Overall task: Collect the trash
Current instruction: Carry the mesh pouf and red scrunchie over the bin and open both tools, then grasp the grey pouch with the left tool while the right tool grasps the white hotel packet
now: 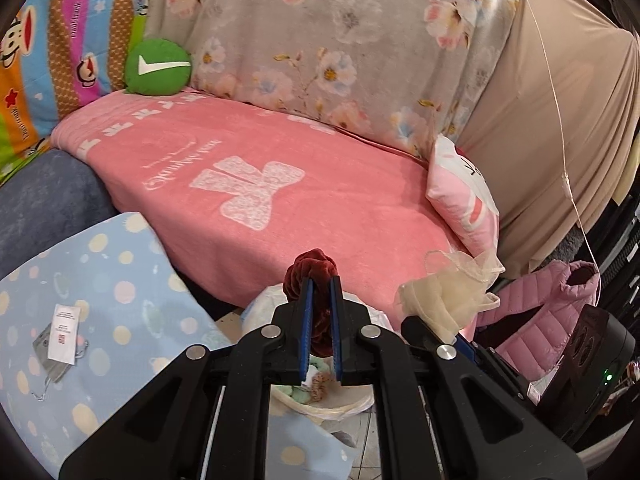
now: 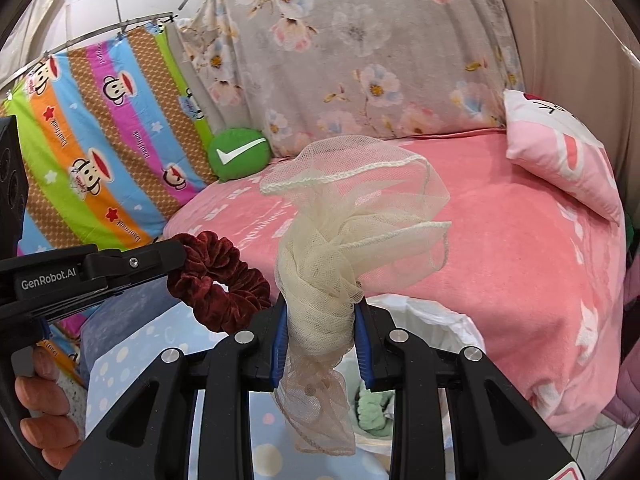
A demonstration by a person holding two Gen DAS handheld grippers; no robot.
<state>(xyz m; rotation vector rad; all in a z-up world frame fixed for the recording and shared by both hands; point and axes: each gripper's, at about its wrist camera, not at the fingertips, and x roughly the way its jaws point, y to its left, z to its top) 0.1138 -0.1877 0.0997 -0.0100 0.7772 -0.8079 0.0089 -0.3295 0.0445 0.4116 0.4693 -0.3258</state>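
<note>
My left gripper (image 1: 320,284) is shut on a dark red velvet scrunchie (image 1: 310,270), held above a bin lined with a white bag (image 1: 344,404) on the floor by the sofa. The scrunchie also shows in the right wrist view (image 2: 218,280), held by the left gripper (image 2: 176,254). My right gripper (image 2: 320,308) is shut on a cream mesh cloth (image 2: 344,232) that sticks up and hangs down between the fingers. That cloth shows in the left wrist view (image 1: 448,292) too. The bin (image 2: 436,312) lies below it and holds a green soft item (image 2: 374,408).
A pink blanket (image 1: 280,184) covers the sofa seat. A green round cushion (image 1: 158,66) and a pink pillow (image 1: 464,192) lie on it. A blue dotted cloth (image 1: 100,308) with a paper tag lies at the left. A pink padded jacket (image 1: 544,304) lies at the right.
</note>
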